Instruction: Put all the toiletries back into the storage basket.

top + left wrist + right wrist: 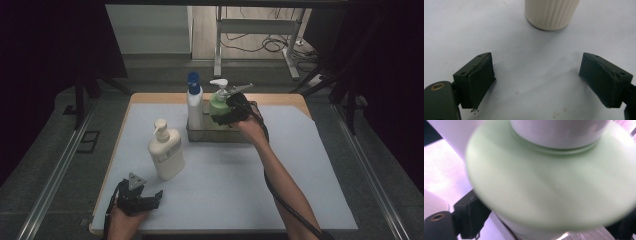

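2 smooth pump bottles (1 ribbed cream (166, 151), 1 green (218, 105)) stand upright.

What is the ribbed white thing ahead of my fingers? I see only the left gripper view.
Observer: It is the base of a cream bottle with a pump, standing upright outside the tray.
Operator: Where is the right gripper?
Observer: The right gripper is at the tray, around a green bottle.
Operator: Is anything else in the tray?
Observer: Yes, a blue-capped bottle stands just left of the green bottle.
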The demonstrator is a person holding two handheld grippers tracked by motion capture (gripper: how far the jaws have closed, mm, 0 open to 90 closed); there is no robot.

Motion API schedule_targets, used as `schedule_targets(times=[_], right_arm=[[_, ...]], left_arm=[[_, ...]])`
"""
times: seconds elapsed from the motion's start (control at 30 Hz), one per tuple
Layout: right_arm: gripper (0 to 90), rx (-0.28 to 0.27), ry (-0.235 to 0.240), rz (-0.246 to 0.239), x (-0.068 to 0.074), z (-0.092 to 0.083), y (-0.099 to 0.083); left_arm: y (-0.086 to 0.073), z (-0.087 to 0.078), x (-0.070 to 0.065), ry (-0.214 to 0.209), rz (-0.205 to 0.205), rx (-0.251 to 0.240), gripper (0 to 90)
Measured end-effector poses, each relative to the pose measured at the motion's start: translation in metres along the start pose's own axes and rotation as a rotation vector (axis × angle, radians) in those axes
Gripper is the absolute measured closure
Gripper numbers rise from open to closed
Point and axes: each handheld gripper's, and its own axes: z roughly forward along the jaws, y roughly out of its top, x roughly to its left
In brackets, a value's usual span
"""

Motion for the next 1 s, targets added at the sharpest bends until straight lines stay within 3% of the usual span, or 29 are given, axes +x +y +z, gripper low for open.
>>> schedule_targets(times=[0.23, 0.37, 0.43, 0.63, 0.83, 1.0], right_arm=[[8.4, -0.018, -0.001, -0.008, 0.000, -0.015, -0.004], [9.9, 0.002, 0.004, -0.007, 0.000, -0.020, -0.009], [10.6, 0.010, 0.016, -0.024, -0.001, -0.023, -0.012], [13.4, 0.005, 0.053, -0.015, 0.001, -0.033, -0.019], [28.4, -0.005, 0.058, 0.011, -0.002, -0.044, -0.026], [38.5, -0.001, 0.034, 0.034, -0.005, -0.049, -0.032]], left_arm=[[0.000, 0.000, 0.000, 0.000, 0.000, 0.000, 12.1], [0.000, 0.000, 0.000, -0.001, -0.001, 0.000, 12.1], [0.000, 0.000, 0.000, -0.001, -0.001, -0.001, 12.1], [0.000, 0.000, 0.000, -0.001, -0.001, -0.002, 12.1], [0.000, 0.000, 0.000, -0.001, -0.001, -0.003, 12.1], [0.000, 0.000, 0.000, -0.001, -0.001, -0.003, 12.1]])
